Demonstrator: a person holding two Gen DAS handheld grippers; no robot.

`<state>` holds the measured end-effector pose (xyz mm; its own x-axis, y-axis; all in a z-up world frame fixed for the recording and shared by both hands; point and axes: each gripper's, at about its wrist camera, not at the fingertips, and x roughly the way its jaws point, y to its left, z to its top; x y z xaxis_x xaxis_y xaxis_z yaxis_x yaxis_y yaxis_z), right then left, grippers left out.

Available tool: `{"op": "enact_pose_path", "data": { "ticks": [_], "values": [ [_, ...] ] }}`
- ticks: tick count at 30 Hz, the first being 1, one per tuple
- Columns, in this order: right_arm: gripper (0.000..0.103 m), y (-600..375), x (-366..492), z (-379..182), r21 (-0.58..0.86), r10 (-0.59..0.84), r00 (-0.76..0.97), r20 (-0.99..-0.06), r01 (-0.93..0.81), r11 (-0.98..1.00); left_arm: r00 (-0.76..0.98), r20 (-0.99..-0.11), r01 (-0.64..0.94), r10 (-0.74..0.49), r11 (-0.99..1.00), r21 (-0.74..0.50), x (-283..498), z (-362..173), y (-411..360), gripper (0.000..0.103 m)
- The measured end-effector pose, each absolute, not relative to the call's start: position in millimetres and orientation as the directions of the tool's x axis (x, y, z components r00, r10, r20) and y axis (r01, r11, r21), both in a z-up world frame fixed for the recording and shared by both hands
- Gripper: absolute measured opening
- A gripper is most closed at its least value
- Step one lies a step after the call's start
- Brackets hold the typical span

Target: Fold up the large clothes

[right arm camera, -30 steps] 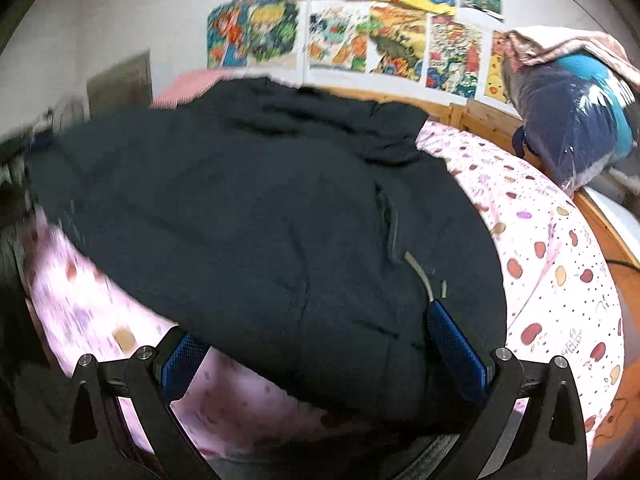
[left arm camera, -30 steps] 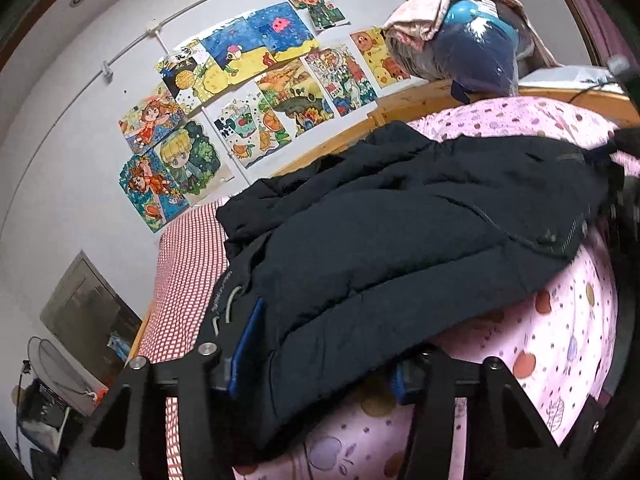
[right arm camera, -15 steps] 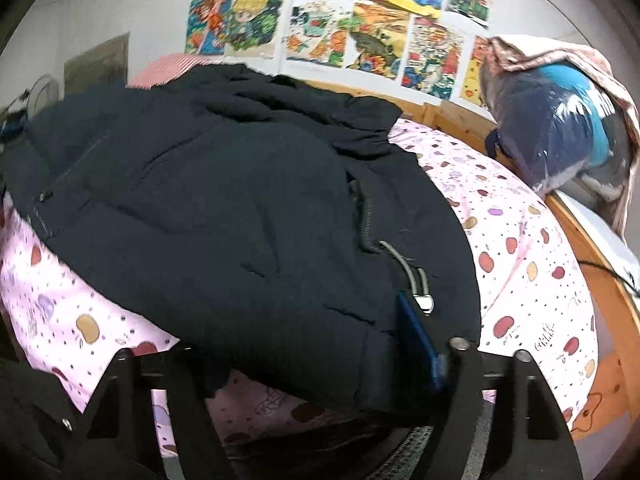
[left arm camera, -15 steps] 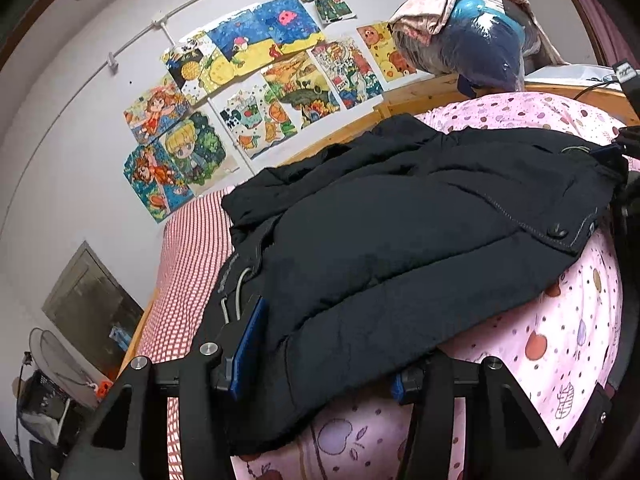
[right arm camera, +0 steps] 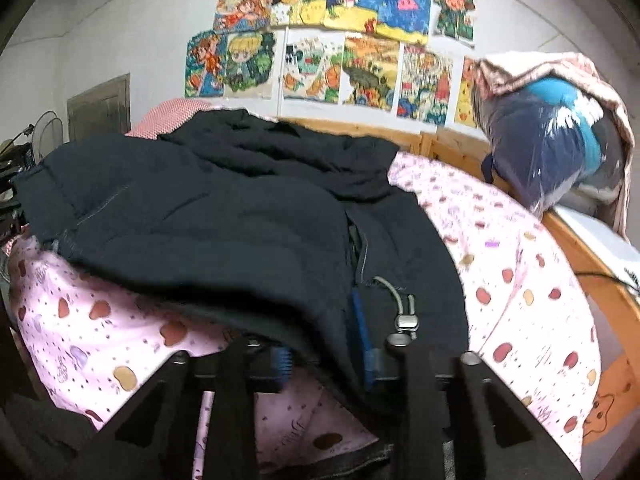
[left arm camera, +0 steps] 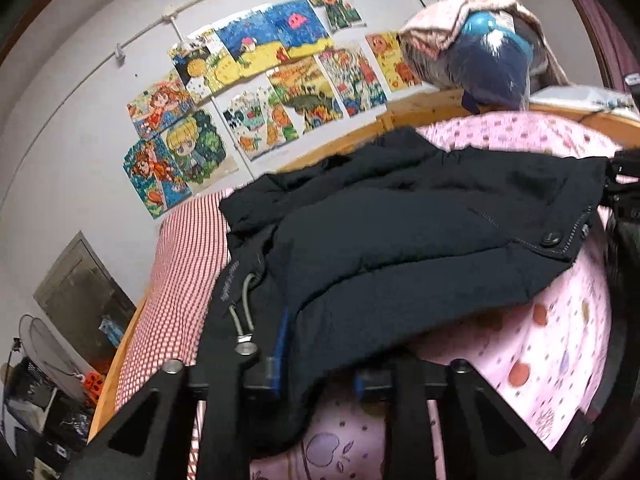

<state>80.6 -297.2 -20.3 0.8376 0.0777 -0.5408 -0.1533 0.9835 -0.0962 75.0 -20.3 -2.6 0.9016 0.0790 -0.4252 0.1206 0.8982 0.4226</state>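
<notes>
A: How do the left gripper's (left arm camera: 316,364) fingers stand?

B: Closed most of the way on the near hem of the jacket (left arm camera: 400,240); dark fabric fills the narrow gap between the blue pads, and a grey cord (left arm camera: 244,312) hangs just beside them.

A: And the right gripper (right arm camera: 324,356)?

B: Much the same. Its pads pinch a fold of the jacket's (right arm camera: 224,216) edge, with a cord toggle (right arm camera: 406,322) lying just to the right.

A: Where is the jacket itself?

B: Spread over the pink quilt (right arm camera: 520,264) on the bed, collar end toward the wooden frame (right arm camera: 452,140) and the wall drawings (right arm camera: 340,44), one front panel lying over the rest.

A: So which step is this?

B: It looks like an early fold: both grippers hold the near edge, nothing is compact yet.

A: And next?

B: Probably lifting both corners together and carrying them toward the collar, level, so the bulky padding does not slip out.
</notes>
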Motion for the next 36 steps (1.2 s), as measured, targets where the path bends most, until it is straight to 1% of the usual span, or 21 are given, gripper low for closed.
{"op": "enact_pose_path", "data": {
  "ticks": [1, 4, 9, 14, 17, 20, 24, 29, 32, 36],
  "values": [
    [0.012, -296, 80, -17, -0.099, 0.08, 0.844, -0.531, -0.155, 0.983, 0.908, -0.413, 0.121, 0.071, 0.9, 0.419, 73, 1, -20, 0.016],
    [0.008, -295, 73, -6, -0.103, 0.087, 0.862, -0.499, -0.159, 0.982, 0.921, -0.387, 0.12, 0.049, 0.908, 0.402, 67, 11, -19, 0.012],
    [0.007, -301, 59, 10, -0.032, 0.141, 0.879, -0.456, -0.174, 0.984, 0.924, -0.383, 0.129, 0.019, 0.924, 0.359, 55, 24, -13, 0.009],
    [0.007, -306, 44, 30, 0.008, 0.178, 0.895, -0.408, -0.192, 0.981, 0.928, -0.373, 0.139, 0.001, 0.928, 0.347, 38, 41, -6, 0.009],
    [0.007, -310, 49, 39, 0.044, 0.201, 0.896, -0.396, -0.2, 0.979, 0.922, -0.387, 0.144, -0.019, 0.943, 0.299, 38, 51, -1, 0.009],
    [0.007, -314, 59, 45, 0.076, 0.219, 0.898, -0.382, -0.205, 0.976, 0.912, -0.407, 0.155, -0.057, 0.965, 0.212, 48, 61, 7, 0.009],
    [0.007, -318, 76, 54, 0.114, 0.238, 0.904, -0.356, -0.211, 0.971, 0.903, -0.417, 0.173, -0.105, 0.976, 0.13, 61, 71, 15, 0.009],
    [0.007, -316, 107, 73, 0.134, 0.247, 0.912, -0.328, -0.214, 0.967, 0.908, -0.401, 0.176, -0.119, 0.979, 0.107, 87, 94, 19, 0.009],
    [0.007, -314, 129, 85, 0.124, 0.243, 0.918, -0.314, -0.215, 0.969, 0.915, -0.389, 0.17, -0.111, 0.978, 0.121, 101, 105, 18, 0.009],
    [0.007, -310, 161, 99, 0.113, 0.246, 0.918, -0.31, -0.221, 0.969, 0.913, -0.392, 0.166, -0.114, 0.981, 0.102, 133, 122, 23, 0.009]
  ]
}}
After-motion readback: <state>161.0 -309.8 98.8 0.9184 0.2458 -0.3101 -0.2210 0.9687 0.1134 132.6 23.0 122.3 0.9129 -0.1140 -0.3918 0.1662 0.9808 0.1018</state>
